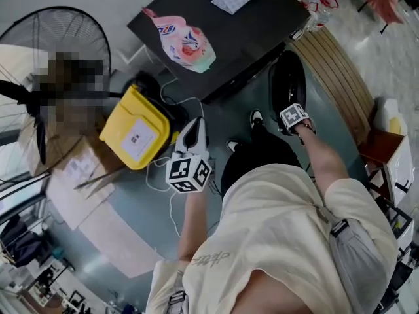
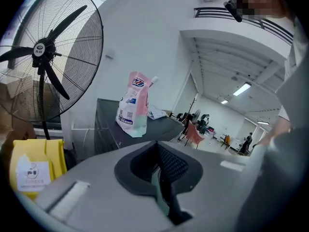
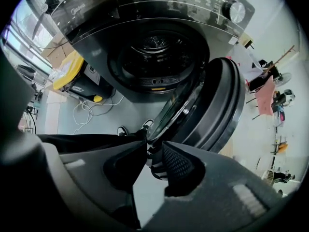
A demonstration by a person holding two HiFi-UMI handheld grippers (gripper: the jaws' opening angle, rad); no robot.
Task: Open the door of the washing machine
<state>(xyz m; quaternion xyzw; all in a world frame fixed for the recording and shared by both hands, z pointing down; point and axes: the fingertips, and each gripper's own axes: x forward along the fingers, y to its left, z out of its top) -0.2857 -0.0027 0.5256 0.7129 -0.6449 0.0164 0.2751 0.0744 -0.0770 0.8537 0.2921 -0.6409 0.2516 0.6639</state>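
Observation:
The dark washing machine stands ahead of me. In the right gripper view its front shows the open drum mouth. The round door is swung open to the right. My right gripper points down, with its jaws closed on the door's near rim. From the head view the door is a dark oval right beside the right gripper. My left gripper hangs left of the machine, away from it. It is shut and empty.
A pink detergent pouch lies on the machine's top. A yellow bin and a big standing fan are to the left, with cardboard boxes nearer me. White cables lie on the floor. A wooden bench runs along the right.

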